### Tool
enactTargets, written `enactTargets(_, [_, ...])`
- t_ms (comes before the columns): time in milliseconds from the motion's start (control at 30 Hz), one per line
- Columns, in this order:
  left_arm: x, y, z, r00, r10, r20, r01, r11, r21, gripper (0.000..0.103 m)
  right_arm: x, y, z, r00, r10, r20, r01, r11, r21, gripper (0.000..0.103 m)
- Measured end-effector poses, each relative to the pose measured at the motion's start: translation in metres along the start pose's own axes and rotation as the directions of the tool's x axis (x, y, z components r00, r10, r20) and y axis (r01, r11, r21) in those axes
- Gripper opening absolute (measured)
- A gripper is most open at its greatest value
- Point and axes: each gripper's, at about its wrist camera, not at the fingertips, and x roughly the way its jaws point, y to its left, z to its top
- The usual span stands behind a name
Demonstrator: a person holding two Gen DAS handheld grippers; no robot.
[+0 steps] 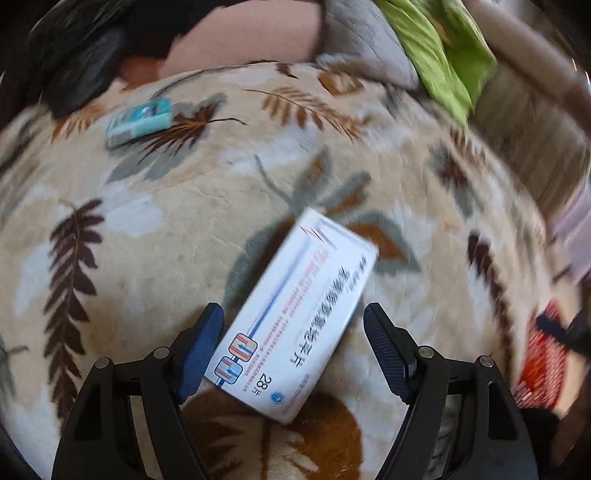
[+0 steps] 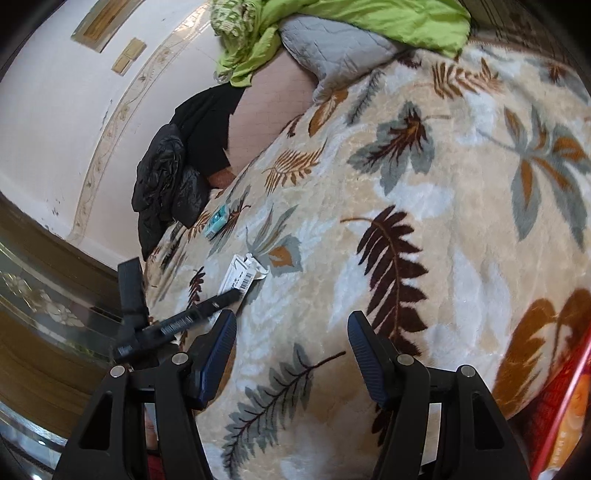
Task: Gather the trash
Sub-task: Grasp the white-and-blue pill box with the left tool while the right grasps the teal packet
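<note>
Bed blanket [image 1: 155, 229], cream w/ leaf print, fills both views; far edges smeared by motion blur in left wrist view. Green cloth [image 2: 369, 18] and grey quilted pillow [image 2: 332, 48] at the bed's far end, both cut off by frame edge. Black jacket [image 2: 166, 177] heaped at the blanket's edge by the wall, lower part hidden behind the blanket. Red item [image 2: 554, 406] at right margin: cropped, poss. a bag, can't confirm.

White medicine box [image 1: 295, 314] lies flat on blanket, tilted, between the pads of left tongs [image 1: 293, 350]; tongs released, left pad just beside box edge, contact unclear, right pad apart from it. End flap stands open in right wrist view; contents not visible. Right tongs [image 2: 291, 358] released, nothing between pads, blanket only. Small teal box [image 1: 138, 120] well apart from white box, near jacket; print unreadable.
</note>
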Motion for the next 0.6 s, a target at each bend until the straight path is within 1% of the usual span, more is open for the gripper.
enactTargets(67, [0.005, -0.006, -0.001, 0.998, 0.058, 0.004, -0.058, 0.998, 0.021, 0.077, 0.001, 0.003, -0.001, 1.0, 0.0, -0.002, 0.0, 1.0, -0.013, 0.067])
enactTargets(100, [0.008, -0.009, 0.0, 0.995, 0.099, 0.011, -0.099, 0.995, 0.018, 0.077, 0.001, 0.004, -0.001, 1.0, -0.001, -0.001, 0.001, 1.0, -0.019, 0.067])
enactTargets(133, [0.01, -0.008, 0.001, 0.993, 0.119, 0.02, -0.119, 0.993, 0.001, 0.077, 0.0, 0.006, -0.002, 1.0, -0.006, 0.002, 0.006, 1.0, -0.027, 0.067])
enactTargets(167, [0.01, -0.007, 0.001, 0.992, 0.125, 0.028, -0.124, 0.992, -0.015, 0.072, -0.001, 0.007, -0.002, 1.0, -0.008, 0.007, 0.008, 0.999, -0.035, 0.067])
enactTargets(200, [0.01, -0.004, 0.003, 0.991, 0.129, 0.042, -0.128, 0.991, -0.038, 0.069, -0.001, 0.008, -0.003, 1.0, -0.011, 0.011, 0.011, 0.999, -0.04, 0.067])
enactTargets(267, [0.008, 0.002, 0.003, 0.987, 0.147, 0.064, -0.142, 0.987, -0.072, 0.058, -0.003, 0.007, -0.003, 1.0, -0.015, 0.016, 0.016, 0.999, -0.037, 0.067])
enactTargets(333, [0.003, 0.011, 0.001, 0.984, 0.162, 0.075, -0.152, 0.981, -0.122, 0.054, -0.002, 0.005, -0.003, 1.0, -0.016, 0.015, 0.016, 0.999, -0.029, 0.067])
enactTargets(433, [-0.008, 0.026, -0.001, 0.98, 0.174, 0.097, -0.152, 0.968, -0.2, 0.052, 0.002, 0.008, -0.004, 1.0, -0.024, 0.002, 0.025, 0.999, -0.033, 0.067])
enactTargets(500, [-0.021, 0.041, -0.005, 0.973, 0.194, 0.123, -0.156, 0.952, -0.263, 0.052, 0.005, 0.014, -0.005, 0.999, -0.037, -0.004, 0.037, 0.998, -0.057, 0.067])
enactTargets(567, [-0.036, 0.055, -0.009, 0.968, 0.2, 0.151, -0.144, 0.936, -0.32, 0.052, 0.011, 0.022, -0.005, 0.999, -0.047, -0.013, 0.046, 0.995, -0.091, 0.067])
enactTargets(600, [-0.045, 0.064, -0.012, 0.963, 0.211, 0.168, -0.142, 0.926, -0.35, 0.052, 0.019, 0.028, -0.004, 0.998, -0.057, -0.033, 0.052, 0.992, -0.117, 0.067])
